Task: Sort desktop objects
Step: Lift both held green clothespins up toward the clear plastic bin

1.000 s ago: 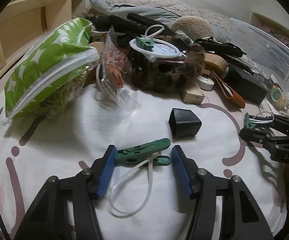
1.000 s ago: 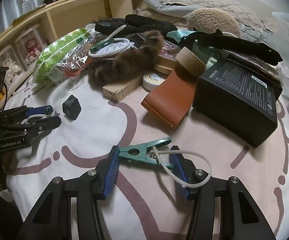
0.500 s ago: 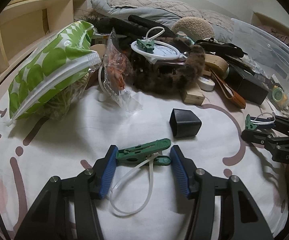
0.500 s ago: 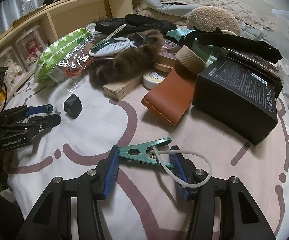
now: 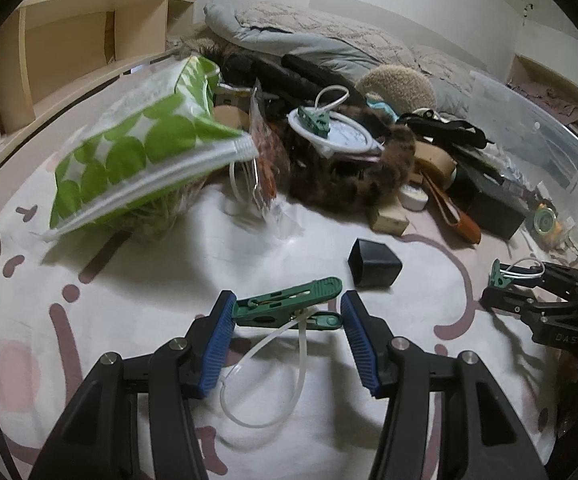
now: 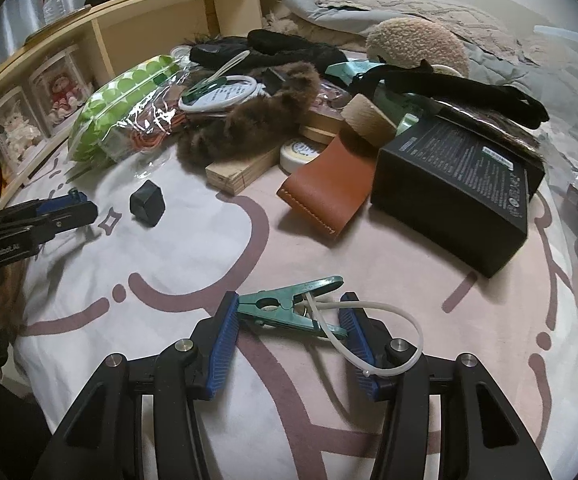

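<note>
Left wrist view: the left hand-held gripper grasps a green clip lengthwise between its blue pads; a white plastic loop tied to the clip hangs below. The clip is held above a white bed cover with pink-brown markings. A small black cap lies just beyond it, and a green-dotted zip bag rests at the left of a pile of mixed items.

Right wrist view: the right hand-held gripper is clenched on a second green clip, also end to end, with its own white loop draped over the right finger. Beyond it lie a brown leather pouch, a black box and a wooden block. The left hand-held gripper appears at the left edge.
</note>
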The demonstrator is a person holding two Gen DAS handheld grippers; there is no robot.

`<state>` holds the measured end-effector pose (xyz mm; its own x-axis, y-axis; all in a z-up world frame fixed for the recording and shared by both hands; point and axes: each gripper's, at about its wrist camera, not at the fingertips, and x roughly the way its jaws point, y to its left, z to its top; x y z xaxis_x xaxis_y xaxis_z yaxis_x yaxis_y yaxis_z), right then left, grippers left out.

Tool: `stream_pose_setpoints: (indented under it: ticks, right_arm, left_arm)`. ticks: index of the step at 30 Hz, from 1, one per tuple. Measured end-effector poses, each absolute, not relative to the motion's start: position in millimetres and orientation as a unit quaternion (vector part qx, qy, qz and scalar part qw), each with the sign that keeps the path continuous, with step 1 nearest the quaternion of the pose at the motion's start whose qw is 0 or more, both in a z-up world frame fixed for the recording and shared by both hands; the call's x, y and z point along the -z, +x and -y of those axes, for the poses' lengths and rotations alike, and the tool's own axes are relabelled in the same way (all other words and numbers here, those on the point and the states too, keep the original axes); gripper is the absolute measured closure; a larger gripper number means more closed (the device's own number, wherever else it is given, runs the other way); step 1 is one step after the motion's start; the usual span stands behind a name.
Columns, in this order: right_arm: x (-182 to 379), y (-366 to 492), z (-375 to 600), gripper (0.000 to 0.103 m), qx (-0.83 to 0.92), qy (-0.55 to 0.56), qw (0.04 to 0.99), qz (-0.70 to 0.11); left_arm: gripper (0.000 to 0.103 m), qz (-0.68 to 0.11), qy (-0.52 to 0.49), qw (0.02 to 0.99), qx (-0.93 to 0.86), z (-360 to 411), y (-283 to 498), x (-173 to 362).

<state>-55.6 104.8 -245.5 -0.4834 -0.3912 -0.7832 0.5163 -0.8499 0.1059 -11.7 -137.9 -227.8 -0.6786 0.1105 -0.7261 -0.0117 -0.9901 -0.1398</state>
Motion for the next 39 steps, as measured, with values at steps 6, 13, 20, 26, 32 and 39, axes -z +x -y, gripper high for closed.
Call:
stream_pose_setpoints:
  ticks: [6, 13, 20, 26, 32, 39]
  right_arm:
    - [226.0, -56.7, -116.7, 0.051, 0.869, 0.423, 0.248, -0.061]
    - [173.2, -53.9, -123.3, 0.051, 0.893, 0.377, 0.241, -0.042]
    - [122.9, -40.6, -129.0, 0.051, 0.909, 0.338, 0.240, -0.046]
    - [86.6, -29.0, -144.2, 0.051, 0.923, 0.310, 0.220, -0.060]
    - [54.2, -18.8, -171.2, 0.051, 0.936, 0.286, 0.196, -0.056]
    - [24.1, -14.0, -202.4, 0.051, 0.947, 0.268, 0.167, -0.062]
  left_arm:
    - [0.049, 0.042, -0.392, 0.040, -0.918, 131.8, -12.1, 212.2]
    - [0.049, 0.027, -0.366, 0.053, -0.929, 123.0, -9.6, 176.3]
    - [0.049, 0.007, -0.325, 0.064, -0.944, 107.3, -8.4, 127.6]
    - [0.049, -0.019, -0.289, 0.078, -0.954, 89.0, -5.7, 81.8]
    - [0.049, -0.043, -0.262, 0.092, -0.960, 63.0, -6.2, 47.1]
    - [0.049, -0.049, -0.238, 0.126, -0.962, 25.4, -17.3, 16.0]
